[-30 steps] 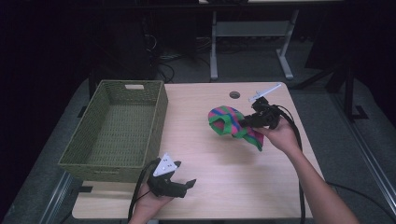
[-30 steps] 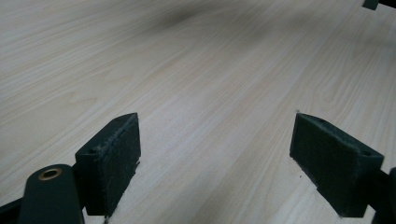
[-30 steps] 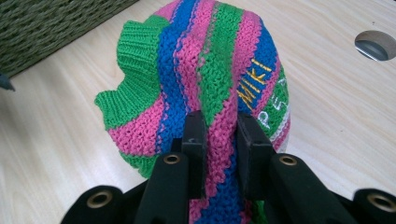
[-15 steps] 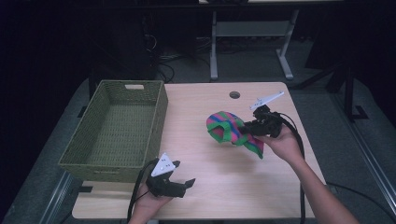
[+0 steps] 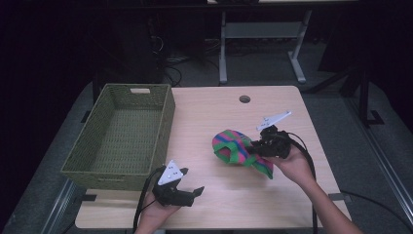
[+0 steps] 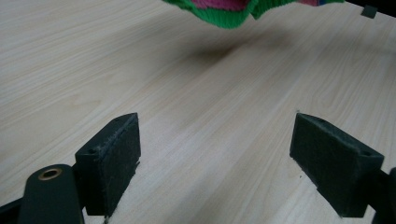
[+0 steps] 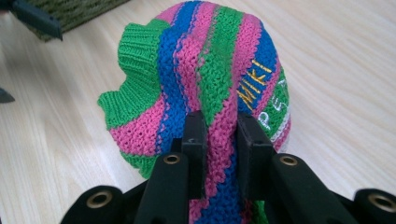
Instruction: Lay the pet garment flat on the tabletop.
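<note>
A knitted cloth (image 5: 234,148) striped green, pink and blue hangs bunched above the middle of the wooden table (image 5: 219,112), held off the surface. My right gripper (image 5: 258,146) is shut on a fold of it; in the right gripper view the two black pads pinch the knitted cloth (image 7: 219,84), which bulges beyond my right gripper (image 7: 220,140). My left gripper (image 5: 192,192) rests near the table's front edge, open, nothing between its jaws. In the left gripper view my left gripper (image 6: 215,154) stands wide over bare wood, with the knitted cloth's (image 6: 224,11) green hem farther off at the top.
A green woven basket (image 5: 78,163) stands on the table's left side, nothing in it. A round cable hole (image 5: 244,99) sits near the table's far edge. Beyond the table a dark floor holds a desk frame (image 5: 263,31) and cables.
My right gripper has carried the cloth toward the near side and slightly left and down. The left gripper has stayed where it was.
</note>
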Motion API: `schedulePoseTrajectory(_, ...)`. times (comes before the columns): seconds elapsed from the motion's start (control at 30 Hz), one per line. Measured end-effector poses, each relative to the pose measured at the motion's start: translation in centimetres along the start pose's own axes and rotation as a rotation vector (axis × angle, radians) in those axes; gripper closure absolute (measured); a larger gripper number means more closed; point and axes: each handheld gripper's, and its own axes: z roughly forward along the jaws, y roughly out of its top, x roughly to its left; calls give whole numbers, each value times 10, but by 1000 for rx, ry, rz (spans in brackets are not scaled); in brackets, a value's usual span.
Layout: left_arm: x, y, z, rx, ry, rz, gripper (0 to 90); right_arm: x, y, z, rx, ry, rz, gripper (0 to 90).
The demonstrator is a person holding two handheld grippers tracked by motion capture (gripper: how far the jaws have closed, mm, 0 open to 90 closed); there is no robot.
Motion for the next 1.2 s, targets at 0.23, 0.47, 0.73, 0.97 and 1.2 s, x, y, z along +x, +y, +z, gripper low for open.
schedulePoseTrajectory(0.23,0,-1,-1,-3,2,-11,159,10,-12,10,-10,33,16,751)
schedulePoseTrajectory(0.47,1,-1,-2,-6,7,-10,159,19,-17,19,7,60,28,751)
schedulePoseTrajectory(0.73,1,-1,-3,-15,8,-18,159,32,-20,35,56,92,22,749)
schedulePoseTrajectory(0.97,2,-1,-3,-8,13,-13,159,40,-28,58,93,111,6,737)
schedulePoseTrajectory(1.2,3,-1,-3,-14,5,-24,159,45,-32,66,104,120,9,690)
